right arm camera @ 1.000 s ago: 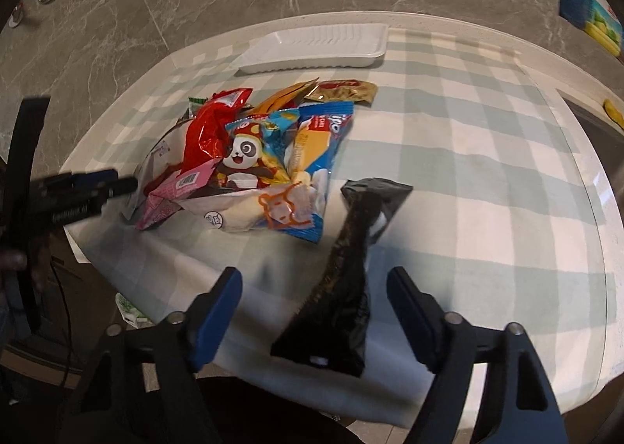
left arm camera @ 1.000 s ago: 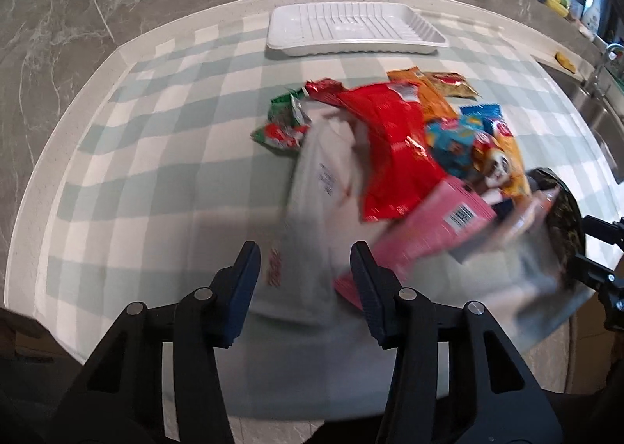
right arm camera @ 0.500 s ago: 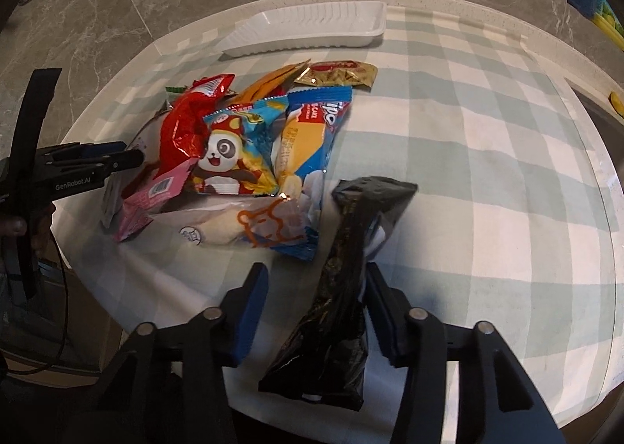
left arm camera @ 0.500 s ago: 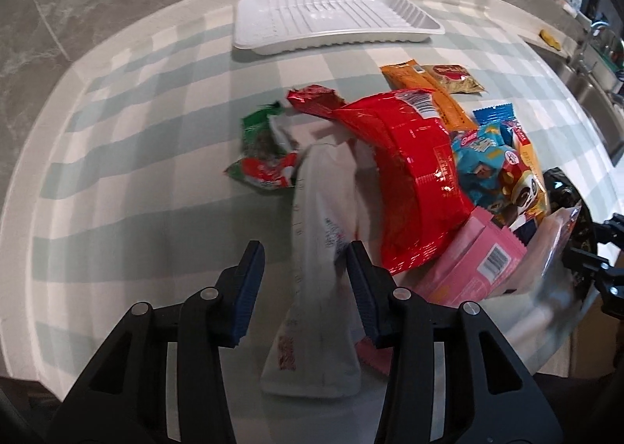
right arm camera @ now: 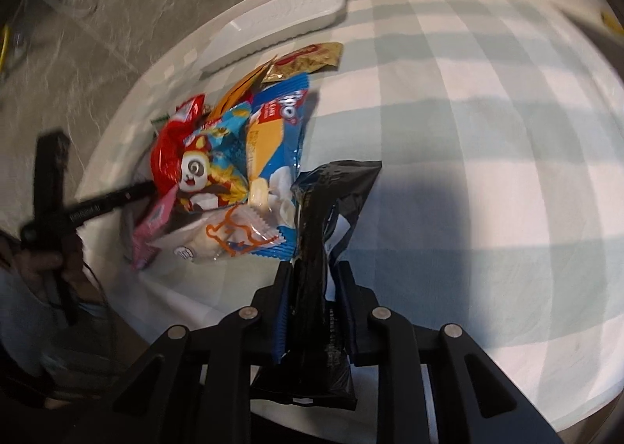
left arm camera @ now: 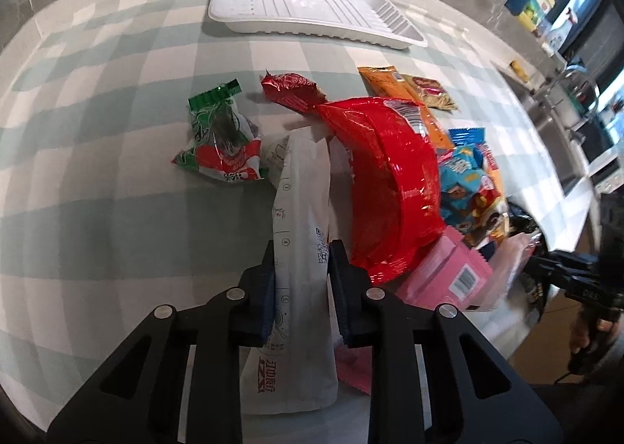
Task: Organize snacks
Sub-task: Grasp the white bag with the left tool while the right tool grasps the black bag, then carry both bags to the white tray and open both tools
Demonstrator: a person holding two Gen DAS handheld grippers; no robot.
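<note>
— Left hand-held gripper (left arm camera: 301, 249): what is it doing?
— Clamped on the white pouch (left arm camera: 300, 210). Both pads press its sides about halfway along. The pouch lies long and narrow on the checked surface (left arm camera: 97, 210), its length running straight away from the camera, printed bottom end nearest, far end toward the white tray (left arm camera: 312, 15).
— And the right hand-held gripper (right arm camera: 312, 268)?
— Clenched on the black packet (right arm camera: 323, 217), squeezing its middle into a thin ridge. The packet's long axis also runs away from the camera, its wider end fanning out ahead toward the far right, near the surface's front edge.
— Where is everything else?
— Heaped between the two: a red bag (left arm camera: 390, 186) touching the pouch's right side, a pink box (left arm camera: 448, 276) below it, a panda packet (right arm camera: 206, 171), a blue packet (right arm camera: 277, 132). A green packet (left arm camera: 218, 143) sits just left of the pouch.
</note>
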